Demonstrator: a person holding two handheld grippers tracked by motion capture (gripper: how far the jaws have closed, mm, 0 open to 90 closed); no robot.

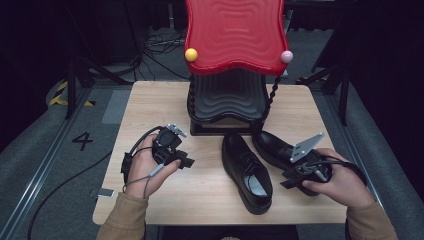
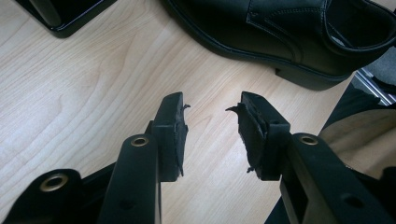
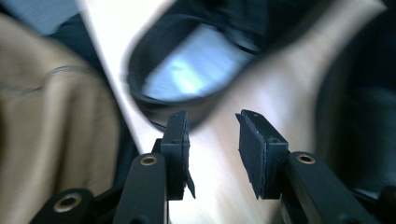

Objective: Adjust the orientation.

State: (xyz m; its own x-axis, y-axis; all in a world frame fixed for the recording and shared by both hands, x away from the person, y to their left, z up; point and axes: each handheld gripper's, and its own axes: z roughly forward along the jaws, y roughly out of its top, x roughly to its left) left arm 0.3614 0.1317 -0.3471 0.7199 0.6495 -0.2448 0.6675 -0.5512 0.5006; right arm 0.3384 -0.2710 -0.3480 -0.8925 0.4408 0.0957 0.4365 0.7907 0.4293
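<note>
Standing side by side on the pale wooden counter (image 1: 150,100) before the red-topped two-tier shoe rack (image 1: 235,35), both black leather dress shoes (image 1: 246,172) (image 1: 272,147) are judged between grasps, left claw (image 1: 186,161) and right claw (image 1: 290,178) parted and empty; a re-grip is required next.

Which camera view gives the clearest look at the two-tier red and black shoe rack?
The high view: the shoe rack stands whole at the table's far edge, red wavy shelf above black. The left gripper view catches just a black base corner at its top left. The blurred right gripper view gives nothing clearly recognisable of it.
</note>
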